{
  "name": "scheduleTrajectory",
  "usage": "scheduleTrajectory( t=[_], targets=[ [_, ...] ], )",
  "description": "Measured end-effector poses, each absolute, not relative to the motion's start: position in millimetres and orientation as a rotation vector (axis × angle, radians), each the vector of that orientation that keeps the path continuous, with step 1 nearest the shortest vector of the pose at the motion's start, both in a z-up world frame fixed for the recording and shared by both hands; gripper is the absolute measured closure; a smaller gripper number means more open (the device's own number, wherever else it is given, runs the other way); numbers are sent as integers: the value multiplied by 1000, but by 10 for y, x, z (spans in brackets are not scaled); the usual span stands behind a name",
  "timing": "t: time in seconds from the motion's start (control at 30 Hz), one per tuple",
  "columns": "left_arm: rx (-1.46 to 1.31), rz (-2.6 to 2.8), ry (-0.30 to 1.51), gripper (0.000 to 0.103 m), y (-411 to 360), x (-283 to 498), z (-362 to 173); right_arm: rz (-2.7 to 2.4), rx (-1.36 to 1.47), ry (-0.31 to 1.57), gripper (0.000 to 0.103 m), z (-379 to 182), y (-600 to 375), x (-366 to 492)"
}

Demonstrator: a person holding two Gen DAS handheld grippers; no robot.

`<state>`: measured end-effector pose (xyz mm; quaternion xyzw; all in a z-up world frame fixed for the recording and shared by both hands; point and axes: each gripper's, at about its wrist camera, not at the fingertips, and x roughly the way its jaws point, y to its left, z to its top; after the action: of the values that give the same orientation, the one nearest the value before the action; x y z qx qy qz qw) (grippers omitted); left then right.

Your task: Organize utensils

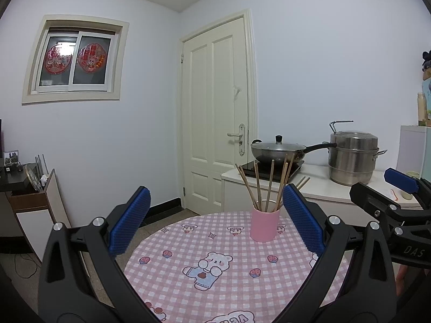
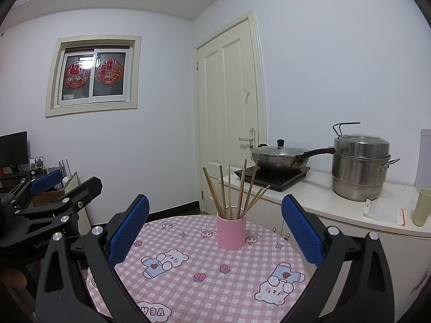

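A round table [image 1: 215,277] covered by a pink-and-white checked cloth printed with cartoon bears and strawberries is shown in the near field of both wrist views. Behind it, pale walls, a cream panelled door [image 1: 215,113] and a framed window [image 1: 74,60] bearing two red paper decorations are seen. To the right, a white counter [image 2: 336,204] is occupied by a black induction hob carrying a lidded wok [image 2: 280,156] with a long black handle, a stacked steel steamer pot [image 2: 359,167], a pale green cup [image 2: 421,207] and a white packet. At the far left, a dark desk with a monitor [image 2: 13,148] is visible. A pink cylindrical cup [image 1: 264,223] is stood upright on the far part of the table, slightly right of centre in the left wrist view. A bundle of wooden chopsticks [image 1: 265,188] is held in it, thin ends down, the upper ends fanned apart. The left gripper [image 1: 215,215] is held above the near table with its blue-padded fingers [image 1: 132,220] spread wide and nothing between them. The right gripper [image 2: 215,220] is likewise spread wide and empty, with the cup framed between its fingers but well beyond them.
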<state>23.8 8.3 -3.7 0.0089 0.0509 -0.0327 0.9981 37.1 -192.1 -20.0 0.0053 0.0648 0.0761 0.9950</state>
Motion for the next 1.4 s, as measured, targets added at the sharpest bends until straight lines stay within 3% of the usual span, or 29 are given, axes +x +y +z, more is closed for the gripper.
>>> scheduleTrajectory(
  t=[1.4],
  targets=[
    [24,-59,121,6,53,269,-96,159,24,152,8,-302,-1886,345]
  ],
)
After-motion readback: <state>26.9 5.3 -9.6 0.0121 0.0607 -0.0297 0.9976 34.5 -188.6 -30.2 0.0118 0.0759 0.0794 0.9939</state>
